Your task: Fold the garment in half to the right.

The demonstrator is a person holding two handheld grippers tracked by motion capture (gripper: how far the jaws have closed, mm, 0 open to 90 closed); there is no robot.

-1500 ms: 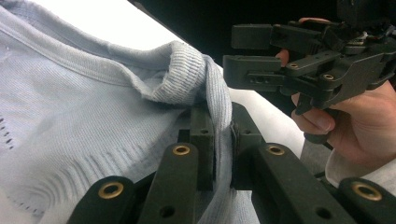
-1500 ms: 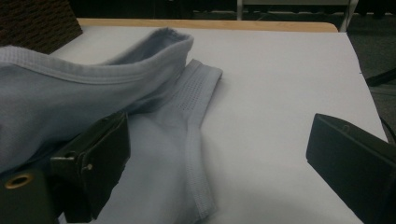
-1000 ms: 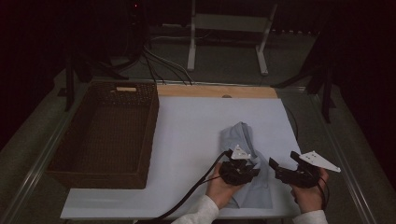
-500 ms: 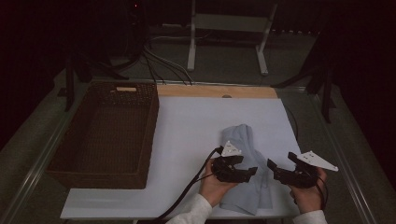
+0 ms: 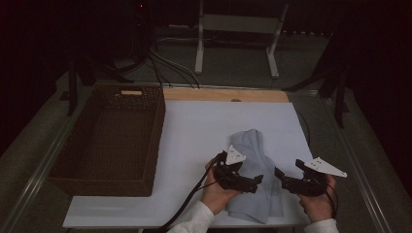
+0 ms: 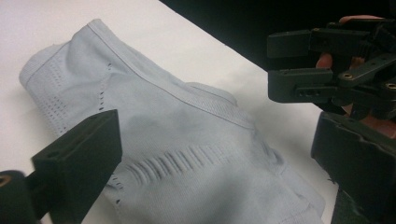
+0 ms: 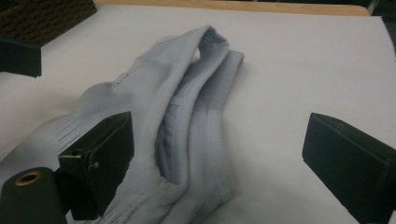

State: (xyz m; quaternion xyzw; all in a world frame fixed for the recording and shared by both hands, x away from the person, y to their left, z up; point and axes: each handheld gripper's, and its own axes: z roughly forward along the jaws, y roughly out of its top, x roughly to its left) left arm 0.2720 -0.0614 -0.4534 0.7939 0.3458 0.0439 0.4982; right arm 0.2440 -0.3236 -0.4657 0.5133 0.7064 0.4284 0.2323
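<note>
White table (image 5: 204, 126), one grey garment (image 5: 255, 145), one wicker basket (image 5: 107, 141), two grippers

- A brown wicker basket (image 5: 109, 141) stands on the left part of the white tabletop (image 5: 204, 126).
- A wooden strip (image 5: 223, 94) runs along the table's far edge.
- Behind it, a white stand (image 5: 238, 34) and what look like dark cables (image 5: 165, 65) lie on the floor.

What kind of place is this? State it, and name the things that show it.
Probably a lab or studio set up for recording: a white table in a dark room, cables on the floor behind, a metal stand, and hand-held grippers over a light blue garment.
</note>
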